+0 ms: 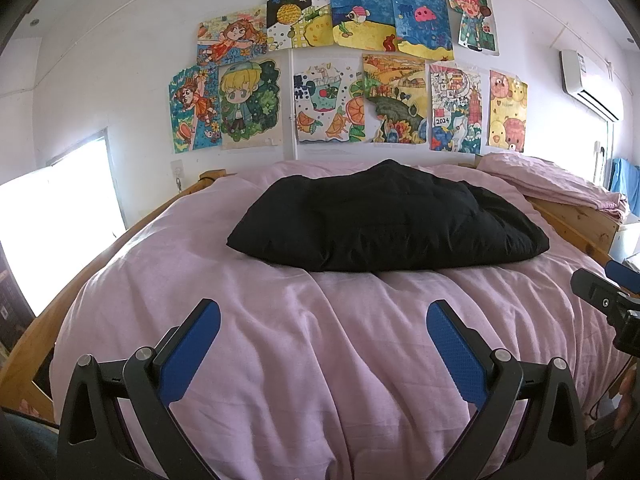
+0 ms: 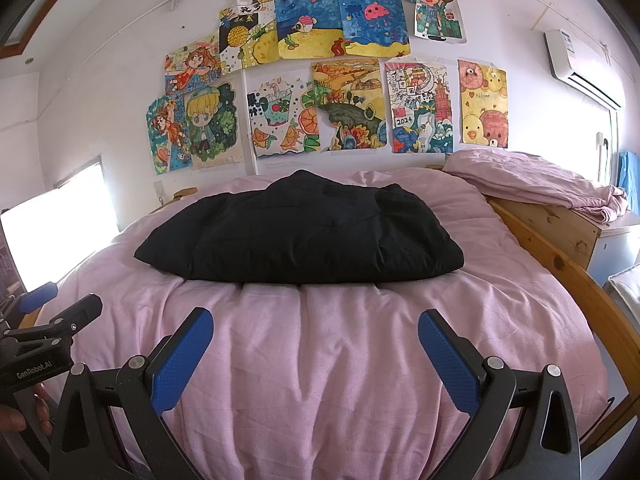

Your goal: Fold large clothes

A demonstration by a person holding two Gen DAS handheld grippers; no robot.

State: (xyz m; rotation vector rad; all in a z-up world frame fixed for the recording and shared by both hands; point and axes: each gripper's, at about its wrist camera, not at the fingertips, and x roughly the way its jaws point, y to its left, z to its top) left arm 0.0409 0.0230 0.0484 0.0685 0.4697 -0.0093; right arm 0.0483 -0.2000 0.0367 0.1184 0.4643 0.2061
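Both hand-held grippers, left [image 1: 323, 332] and right [image 2: 316, 338], gape empty over the pink bed [image 1: 280, 360]; the black padded garment [image 1: 388, 226] looks folded, task seemingly near done

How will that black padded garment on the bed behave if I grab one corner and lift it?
The black garment looks puffy and quilted, so it will probably sag and unfold rather than lift flat. It seems bulky but likely light. Its smooth fabric may slip on the pink cover, so pinch deep.

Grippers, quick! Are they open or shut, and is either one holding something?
Left gripper: open, holding nothing, above the pink cotton bedsheet.
Right gripper: open, holding nothing, short of the folded black padded garment.
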